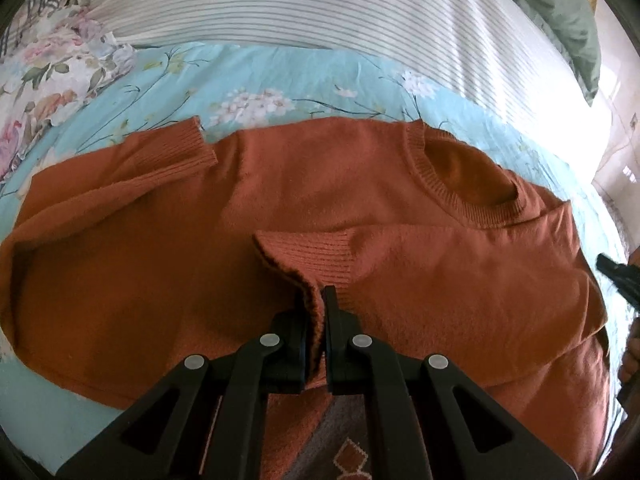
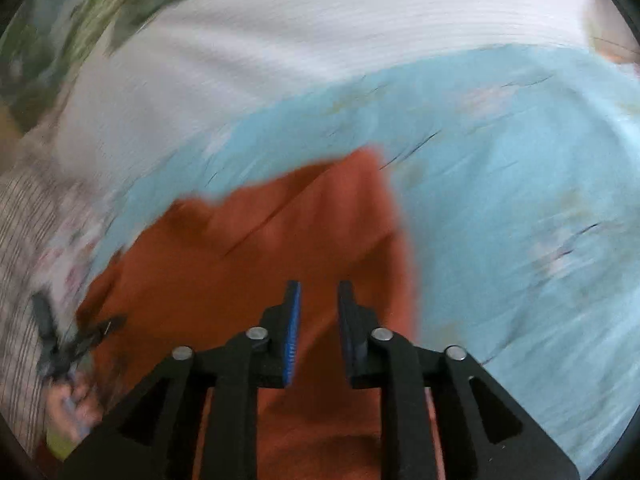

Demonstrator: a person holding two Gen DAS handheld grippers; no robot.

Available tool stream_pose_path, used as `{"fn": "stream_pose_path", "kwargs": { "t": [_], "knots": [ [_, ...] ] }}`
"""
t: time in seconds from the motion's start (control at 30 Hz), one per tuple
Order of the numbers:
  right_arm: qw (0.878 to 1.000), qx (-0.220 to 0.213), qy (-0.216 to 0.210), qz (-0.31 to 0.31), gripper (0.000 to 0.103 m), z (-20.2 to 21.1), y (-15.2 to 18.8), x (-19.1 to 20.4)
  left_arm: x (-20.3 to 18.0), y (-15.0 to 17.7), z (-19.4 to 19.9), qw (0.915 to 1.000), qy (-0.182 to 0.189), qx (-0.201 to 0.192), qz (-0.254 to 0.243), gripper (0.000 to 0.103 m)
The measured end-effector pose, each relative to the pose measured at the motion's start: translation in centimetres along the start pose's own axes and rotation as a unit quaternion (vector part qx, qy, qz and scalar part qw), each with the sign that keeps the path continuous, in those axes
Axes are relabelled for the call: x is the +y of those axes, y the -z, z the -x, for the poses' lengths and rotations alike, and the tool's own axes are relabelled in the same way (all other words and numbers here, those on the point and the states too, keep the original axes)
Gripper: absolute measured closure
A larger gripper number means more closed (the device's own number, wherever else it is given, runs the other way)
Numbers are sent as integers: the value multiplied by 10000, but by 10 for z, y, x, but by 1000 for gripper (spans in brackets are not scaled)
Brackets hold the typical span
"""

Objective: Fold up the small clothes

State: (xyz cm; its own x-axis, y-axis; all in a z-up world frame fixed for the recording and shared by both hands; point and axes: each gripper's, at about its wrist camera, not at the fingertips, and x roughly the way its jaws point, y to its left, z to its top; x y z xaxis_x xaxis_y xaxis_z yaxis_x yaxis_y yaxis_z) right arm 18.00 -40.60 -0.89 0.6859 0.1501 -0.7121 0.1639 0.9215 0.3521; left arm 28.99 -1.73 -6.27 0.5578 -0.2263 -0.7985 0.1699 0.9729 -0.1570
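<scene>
The left gripper [image 1: 316, 300] pinches the sweater's [image 1: 200, 272] cuff [image 1: 308, 256]. The right gripper [image 2: 319, 300] hangs parted over the sweater (blurred view), gripping nothing.

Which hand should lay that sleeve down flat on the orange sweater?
Left. Its fingers are already pinched on the ribbed cuff of the sleeve, over the middle of the orange sweater. The right gripper is open and empty near the sweater's edge.

- An orange sweater [image 1: 304, 208] lies spread flat on a bed's floral blue sheet [image 1: 240, 80].
- The left gripper [image 1: 316, 308] has its jaws clamped on a ribbed sleeve cuff [image 1: 308, 256] folded over the sweater's chest.
- A striped white blanket [image 1: 320, 4] lies beyond.
</scene>
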Motion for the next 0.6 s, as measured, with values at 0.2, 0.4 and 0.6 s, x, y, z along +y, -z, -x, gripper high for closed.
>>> {"fn": "stream_pose_path", "kwargs": {
  "t": [0.2,0.4,0.6],
  "knots": [
    [9983,-85,130,-557,81,14,12,-22,13,9,11,9998,-169,29,119,86],
    [9981,-147,-447,-395,56,39,31,3,50,20,43,9974,-658,-107,266,80],
    [9955,195,-876,-291,56,35,64,36,71,5,65,9909,-1269,-435,86,49]
  ]
}}
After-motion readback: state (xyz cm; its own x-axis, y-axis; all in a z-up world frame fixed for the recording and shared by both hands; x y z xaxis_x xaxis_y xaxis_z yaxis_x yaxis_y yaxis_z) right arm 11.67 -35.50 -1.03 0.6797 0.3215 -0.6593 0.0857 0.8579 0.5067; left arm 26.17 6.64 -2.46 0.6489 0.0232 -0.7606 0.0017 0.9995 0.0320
